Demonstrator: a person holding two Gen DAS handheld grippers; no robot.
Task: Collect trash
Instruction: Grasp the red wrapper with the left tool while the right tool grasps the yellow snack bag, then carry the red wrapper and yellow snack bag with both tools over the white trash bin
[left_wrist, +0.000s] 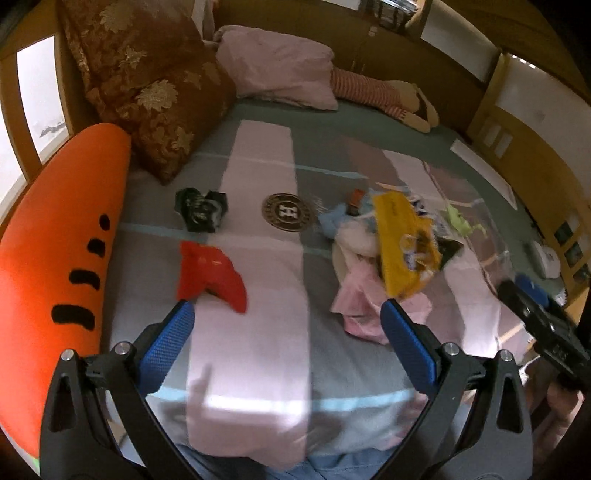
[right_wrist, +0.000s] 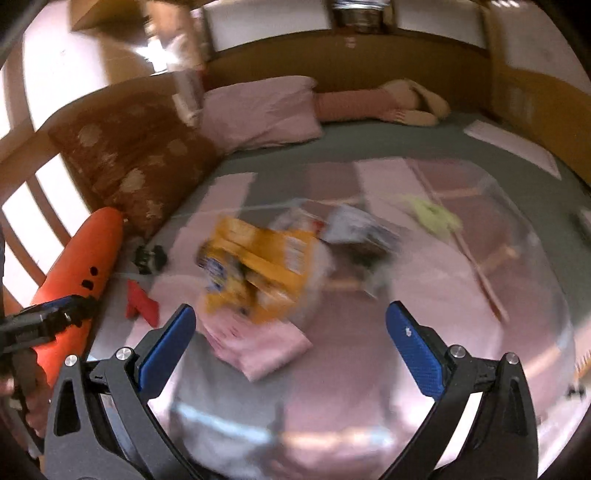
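Both grippers hang above a bed (left_wrist: 258, 332) covered in pink and grey patches. The left gripper (left_wrist: 286, 314) has its blue-padded jaws spread wide with nothing between them; the right gripper (right_wrist: 290, 317) is likewise spread and empty.

The trash lies in two groups. Near the middle of the bed sits a clear plastic bag (left_wrist: 461, 221), and heaped at its mouth are a yellow packet (left_wrist: 404, 240), pink paper (left_wrist: 365, 306), a blue scrap (left_wrist: 334, 219) and a small green scrap (left_wrist: 460, 219) farther inside. In the right wrist view this heap is blurred, though the yellow packet (right_wrist: 258, 266) and the pink paper (right_wrist: 258, 345) below it can be made out just ahead of the jaws.

Apart from the heap, toward the left side of the bed, lie a red wrapper (left_wrist: 210, 275) and, beyond it, a crumpled black wrapper (left_wrist: 201, 208). The red wrapper lies just ahead of the left gripper's left finger (left_wrist: 166, 347).

An orange carrot-shaped cushion (left_wrist: 55, 266) runs along the bed's left edge, with a brown floral pillow (left_wrist: 147, 85) and a pink pillow (left_wrist: 280, 66) at the head. A striped plush toy (left_wrist: 384, 98) lies against the far rail.
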